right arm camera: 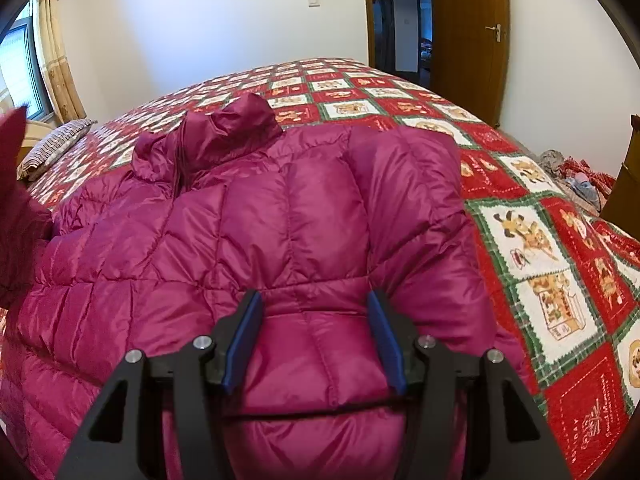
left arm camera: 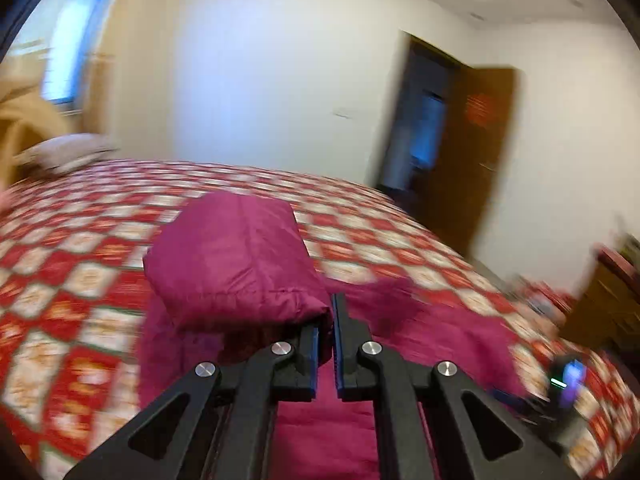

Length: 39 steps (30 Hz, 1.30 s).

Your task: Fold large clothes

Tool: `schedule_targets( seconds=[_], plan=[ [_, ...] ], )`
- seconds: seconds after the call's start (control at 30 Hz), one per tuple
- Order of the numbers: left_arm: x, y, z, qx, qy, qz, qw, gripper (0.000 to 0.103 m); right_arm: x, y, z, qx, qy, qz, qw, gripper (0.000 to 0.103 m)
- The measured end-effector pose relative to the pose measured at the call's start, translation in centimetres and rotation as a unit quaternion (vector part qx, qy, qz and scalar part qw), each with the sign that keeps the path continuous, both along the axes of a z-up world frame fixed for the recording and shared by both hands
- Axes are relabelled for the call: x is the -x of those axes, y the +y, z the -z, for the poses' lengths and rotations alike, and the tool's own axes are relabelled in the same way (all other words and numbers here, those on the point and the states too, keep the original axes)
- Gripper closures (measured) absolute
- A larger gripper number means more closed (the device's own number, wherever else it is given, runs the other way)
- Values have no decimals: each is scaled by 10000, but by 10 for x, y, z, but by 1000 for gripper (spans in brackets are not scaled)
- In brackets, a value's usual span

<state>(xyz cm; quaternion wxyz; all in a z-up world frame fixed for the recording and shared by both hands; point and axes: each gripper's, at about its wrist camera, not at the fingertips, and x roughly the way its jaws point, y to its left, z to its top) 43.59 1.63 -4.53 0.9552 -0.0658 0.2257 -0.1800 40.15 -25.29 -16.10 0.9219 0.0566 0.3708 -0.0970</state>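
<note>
Item one, the bed (right arm camera: 532, 240): it fills most of both my views, covered by a red, white and green checked quilt with cartoon panels. A striped pillow (right arm camera: 56, 146) lies at its far left end, near the curtained window (right arm camera: 24, 68).

Item two, the room: white walls, and a brown wooden door (right arm camera: 470, 40) standing open beyond the far corner of the bed. My left view is badly smeared, so I read little detail there.

Item three, the magenta quilted down jacket (right arm camera: 260, 232): it lies spread across the bed on the near side, with its hood (right arm camera: 224, 132) bunched up at the far end. In the right view a padded part of it is doubled over toward me. In the left view a sleeve or flap of it (left arm camera: 236, 256) is lifted clear of the bed.

Item four, the right tongs (right arm camera: 316, 336): they stand partly apart, with the puffy fold of the jacket bulging between the two blue pads. I cannot tell whether the pads press on it.

Item five, the left tongs (left arm camera: 328, 320): narrowed almost to touching, pinching the edge of the lifted jacket part, which hangs over their left finger.

Item six, small clutter (right arm camera: 580, 184) at the bed's far right edge, too small for me to identify.
</note>
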Motion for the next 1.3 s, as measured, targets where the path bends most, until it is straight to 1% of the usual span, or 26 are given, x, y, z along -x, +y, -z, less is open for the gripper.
schedule_targets(
  seconds=[0.03, 0.07, 0.1, 0.17, 0.27, 0.33, 0.37, 0.43, 0.5, 0.57, 0.6, 0.67, 0.7, 0.73, 0.8, 0.9, 0.93, 0.97, 1.0, 1.03, 1.07, 1.1, 1.13, 1.17, 1.23, 1.3],
  plan=[
    [1, -13, 4, -71, 29, 133, 9999, 98, 0, -1, 0, -17, -7, -1, 10000, 46],
    [4, -34, 13, -241, 66, 284, 9993, 98, 0, -1, 0, -44, -17, -2, 10000, 46],
    [6, -54, 25, -392, 181, 469, 9980, 98, 1, -2, 0, -65, -27, -3, 10000, 46],
    [10, -78, 47, -517, 502, 736, 9947, 97, 1, -3, 0, -116, -46, -8, 9999, 46],
    [13, -100, 81, -701, 1142, 909, 9868, 96, 2, -5, 0, -202, -79, -15, 9998, 45],
    [20, -111, 95, -896, 1419, 968, 9811, 92, 2, -7, 0, -281, -109, -22, 9995, 45],
    [23, -113, 100, -971, 1456, 965, 9798, 92, 2, -7, 0, -306, -120, -21, 9995, 45],
    [30, -113, 102, -953, 1471, 978, 9796, 88, 3, -8, -1, -354, -138, -24, 9993, 44],
    [34, -106, 98, -748, 1565, 1018, 9796, 83, 3, -8, 0, -361, -140, -28, 9992, 44],
    [39, -100, 94, -676, 1643, 969, 9793, 80, 3, -8, -1, -369, -143, -27, 9992, 44],
    [47, -96, 91, -705, 1623, 929, 9798, 77, 3, -8, -1, -375, -144, -27, 9992, 44],
    [48, -93, 91, -772, 1548, 890, 9809, 65, 3, -8, -1, -383, -145, -28, 9992, 44],
    [58, -88, 91, -771, 1518, 897, 9813, 51, 3, -9, -1, -375, -142, -27, 9992, 44],
    [61, -85, 93, -741, 1511, 913, 9815, 43, 3, -9, 0, -368, -139, -27, 9992, 44],
    [76, -73, 93, -638, 1513, 917, 9822, 43, 3, -9, 0, -339, -123, -30, 9993, 44],
    [97, -49, 88, -580, 1407, 604, 9865, 42, 3, -8, -1, -298, -88, -26, 9995, 44],
    [101, -41, 86, -580, 1354, 454, 9880, 42, 2, -6, -2, -190, -5, 3, 9998, 44],
    [106, -26, 83, -594, 1256, 159, 9902, 42, 1, -2, -5, -58, 89, 31, 9999, 44],
    [108, -15, 80, -601, 1191, -37, 9911, 42, 3, 4, -11, 99, 152, 41, 9998, 41],
    [109, -5, 78, -589, 1129, -188, 9917, 41, 10, 13, -21, 105, 13, -12, 9999, 41],
    [109, 8, 78, -572, 1054, -416, 9919, 41, 17, 20, -31, 36, -206, -118, 9997, 39],
    [107, 18, 78, -564, 1033, -641, 9910, 41, 29, 34, -48, -42, -553, -318, 9980, 27],
    [102, 29, 81, -547, 1105, -883, 9884, 40, 36, 48, -60, -17, -762, -462, 9960, 20],
    [94, 39, 86, -516, 1264, -1120, 9843, 40, 42, 63, -71, 30, -939, -630, 9936, 9],
    [86, 51, 96, -401, 1423, -1358, 9796, 40, 44, 93, -84, 128, -1069, -990, 9892, 6],
    [83, 61, 107, -278, 1519, -1571, 9754, 40, 38, 122, -87, 304, -1030, -1263, 9862, 7]
  ],
)
